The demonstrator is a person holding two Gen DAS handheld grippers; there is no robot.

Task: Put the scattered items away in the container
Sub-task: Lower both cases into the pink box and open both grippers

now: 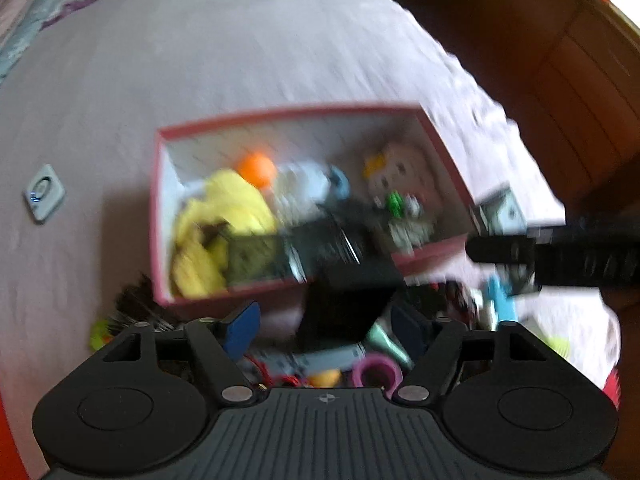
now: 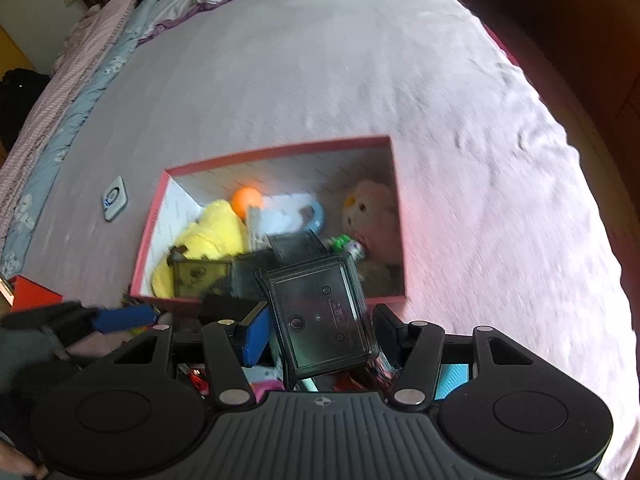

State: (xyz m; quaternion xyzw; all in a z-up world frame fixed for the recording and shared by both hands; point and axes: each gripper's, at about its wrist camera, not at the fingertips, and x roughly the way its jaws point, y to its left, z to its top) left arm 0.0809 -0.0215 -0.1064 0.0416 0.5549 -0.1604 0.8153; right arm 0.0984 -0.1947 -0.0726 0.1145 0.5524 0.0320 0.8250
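Observation:
A pink-rimmed open box (image 1: pixel 436 136) (image 2: pixel 276 150) sits on the bed and holds a yellow plush (image 2: pixel 216 228), an orange ball (image 2: pixel 247 200), a pale blue item and a doll. My right gripper (image 2: pixel 318 330) has a dark translucent plastic case (image 2: pixel 320 320) between its wide-apart jaws, just in front of the box's near wall; the grip is unclear. My left gripper (image 1: pixel 326 328) is open, with a black block-like object (image 1: pixel 344 304) in front of it, blurred. Several small items (image 1: pixel 376 368) lie scattered under both grippers.
A small grey square device (image 1: pixel 43 193) (image 2: pixel 115 198) lies on the bed left of the box. The bed's edge and dark wooden furniture (image 1: pixel 560 60) are to the right. Bedding is piled at the far left (image 2: pixel 80 60). A red object (image 2: pixel 32 292) sits at left.

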